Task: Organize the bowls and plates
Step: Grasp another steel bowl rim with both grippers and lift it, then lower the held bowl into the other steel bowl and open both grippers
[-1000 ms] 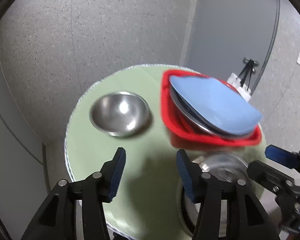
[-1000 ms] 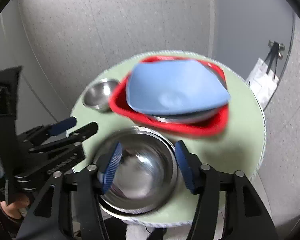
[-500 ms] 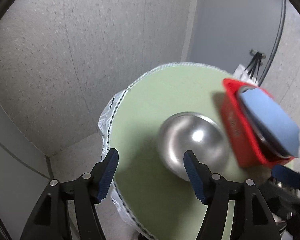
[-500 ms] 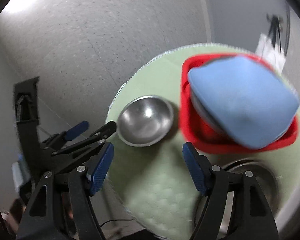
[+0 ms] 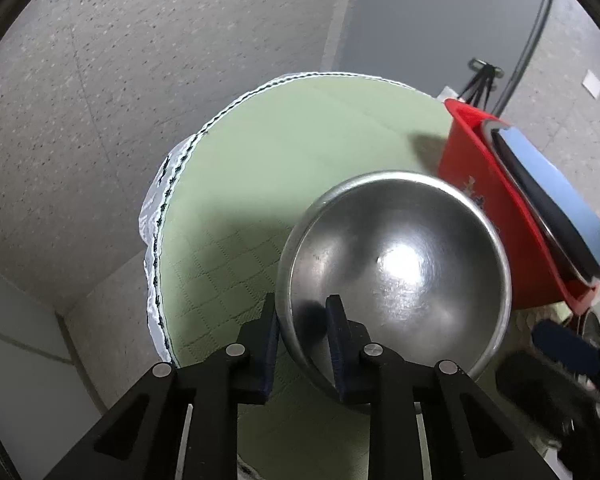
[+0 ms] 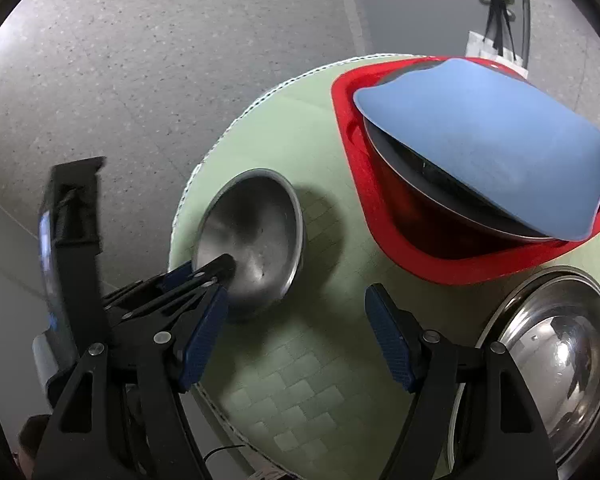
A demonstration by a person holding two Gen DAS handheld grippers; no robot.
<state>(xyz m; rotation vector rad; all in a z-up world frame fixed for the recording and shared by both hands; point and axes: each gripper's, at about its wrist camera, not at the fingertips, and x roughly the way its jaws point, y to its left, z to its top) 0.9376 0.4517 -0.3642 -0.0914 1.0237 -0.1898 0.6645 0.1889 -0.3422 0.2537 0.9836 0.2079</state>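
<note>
Steel rim of the small bowl (image 5: 396, 272) sits pinched between the fingers of our left gripper (image 5: 300, 320), one pad outside the wall and one inside, jaws clamped on it. Our right gripper (image 6: 292, 336) points down over the green round table (image 6: 300, 380), jaws spread wide with nothing between them. Beside the small bowl, the red bin (image 6: 420, 252) holds a dark bowl capped by a blue plate (image 6: 492, 148). A larger steel bowl (image 6: 556, 360) rests near the table edge.
</note>
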